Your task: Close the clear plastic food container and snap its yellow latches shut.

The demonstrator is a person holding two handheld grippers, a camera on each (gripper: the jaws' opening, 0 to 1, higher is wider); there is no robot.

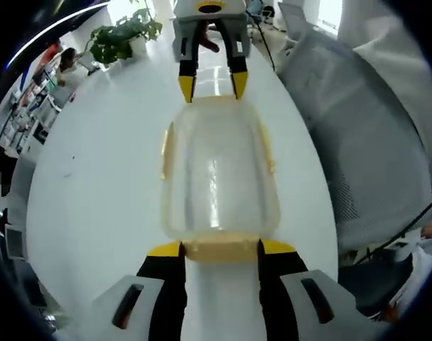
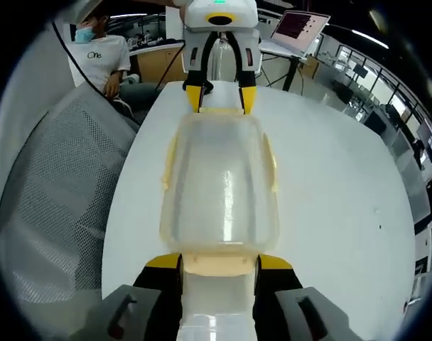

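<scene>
A clear plastic food container [image 1: 219, 170] [image 2: 219, 192] lies lengthwise on the white table [image 1: 95, 192] with its lid on top. Yellow side latches [image 1: 166, 149] [image 2: 271, 163] run along its long edges. My left gripper [image 1: 221, 248] is open at the near end in the left gripper view, and its yellow tips flank the end latch [image 1: 220, 250]. At the opposite end my right gripper [image 2: 219, 263] [image 1: 212, 87] is also open, its tips either side of that end's latch [image 2: 219, 264]. In the right gripper view the left gripper [image 2: 220, 98] shows at the far end.
A grey mesh chair [image 1: 372, 142] [image 2: 52, 206] stands close beside the table. A potted plant [image 1: 123, 35] sits at the table's far end. A seated person in a white shirt [image 2: 106, 57] and an open laptop [image 2: 301, 25] are beyond the table.
</scene>
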